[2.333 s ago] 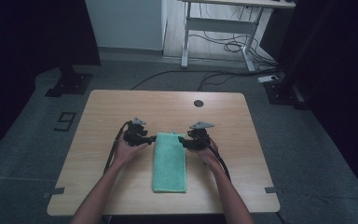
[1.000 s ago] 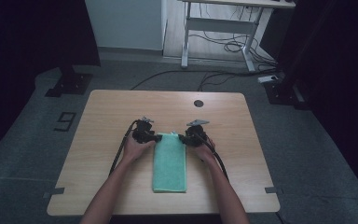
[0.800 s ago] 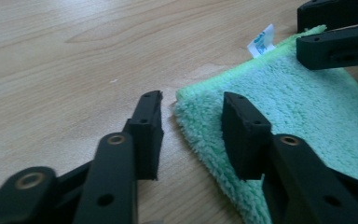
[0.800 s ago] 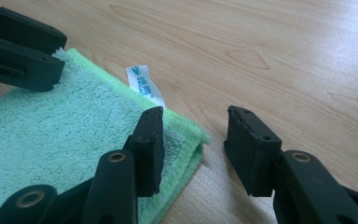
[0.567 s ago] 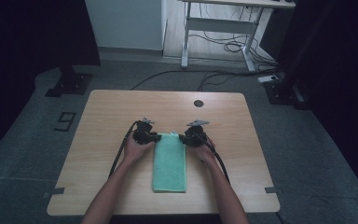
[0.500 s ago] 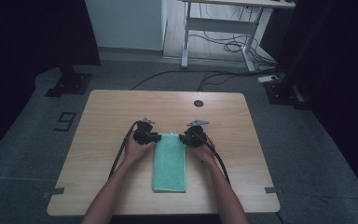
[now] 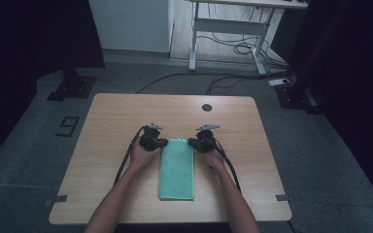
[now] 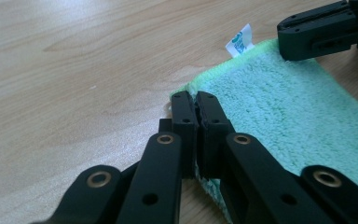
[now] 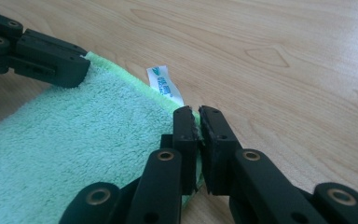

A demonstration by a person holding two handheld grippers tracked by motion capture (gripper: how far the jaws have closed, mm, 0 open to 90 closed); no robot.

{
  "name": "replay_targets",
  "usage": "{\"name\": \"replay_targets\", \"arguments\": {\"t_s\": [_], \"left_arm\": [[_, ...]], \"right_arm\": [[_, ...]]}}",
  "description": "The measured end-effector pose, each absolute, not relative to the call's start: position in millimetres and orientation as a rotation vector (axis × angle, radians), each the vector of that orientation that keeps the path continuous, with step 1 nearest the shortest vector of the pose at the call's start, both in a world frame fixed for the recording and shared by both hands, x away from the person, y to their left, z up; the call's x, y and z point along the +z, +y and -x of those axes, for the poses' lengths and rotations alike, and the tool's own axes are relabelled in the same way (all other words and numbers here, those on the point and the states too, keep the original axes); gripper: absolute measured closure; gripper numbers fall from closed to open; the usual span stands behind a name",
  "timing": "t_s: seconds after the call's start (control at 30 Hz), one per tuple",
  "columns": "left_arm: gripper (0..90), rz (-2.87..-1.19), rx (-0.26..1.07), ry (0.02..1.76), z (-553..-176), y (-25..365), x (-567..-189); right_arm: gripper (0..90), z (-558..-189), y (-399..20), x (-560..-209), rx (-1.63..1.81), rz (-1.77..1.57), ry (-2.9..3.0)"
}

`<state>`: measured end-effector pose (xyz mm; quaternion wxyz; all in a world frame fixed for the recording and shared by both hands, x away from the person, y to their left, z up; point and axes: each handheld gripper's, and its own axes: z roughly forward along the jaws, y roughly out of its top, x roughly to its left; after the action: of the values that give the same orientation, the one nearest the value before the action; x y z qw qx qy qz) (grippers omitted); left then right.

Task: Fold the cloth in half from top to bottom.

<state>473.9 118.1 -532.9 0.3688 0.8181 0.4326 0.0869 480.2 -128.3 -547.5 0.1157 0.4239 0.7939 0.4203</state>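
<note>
A folded green towel (image 7: 177, 169) lies flat on the table (image 7: 107, 121), long axis running away from the person, just on the near side of the table's round hole (image 7: 207, 107). The left gripper (image 7: 161, 142) pinches the towel's far left corner; the right gripper (image 7: 192, 142) pinches its far right corner. In the left gripper view the jaws have just been closing and now stand almost together with the towel's edge (image 8: 193, 88) caught between the pads. In the right gripper view the jaws have likewise just been closing and clamp the hem beside the white label (image 9: 164, 84), which sticks up from the towel's far edge.

The step in hand appears to be securing both far corners before lifting or folding the towel. To do it well, both grips should probably take every layer at the corner, not the top ply alone; the right gripper view shows a thin bite near the hem, which could slip once the cloth bears its own weight. The two hands should rise together and level, keeping the far edge taut between them so that the towel neither sags nor twists. Any pull toward the person is best kept straight along the towel's length, so that the edges stay aligned.
</note>
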Motion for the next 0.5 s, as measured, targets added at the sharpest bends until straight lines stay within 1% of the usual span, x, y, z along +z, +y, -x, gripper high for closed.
{"name": "replay_targets", "arguments": {"t_s": [0.33, 0.5], "left_arm": [[87.5, -2.073, 0.28, 1.034, -471.7, 116.4, -510.1], [87.5, -2.062, 0.287, 1.013, -467.6, 117.8, -503.9]], "right_arm": [[85.9, -476.2, -134.2, -530.9, 1.287, -1.185, 2.257], [85.9, -472.5, -137.4, -522.5, 1.327, -1.149, 2.224]]}}
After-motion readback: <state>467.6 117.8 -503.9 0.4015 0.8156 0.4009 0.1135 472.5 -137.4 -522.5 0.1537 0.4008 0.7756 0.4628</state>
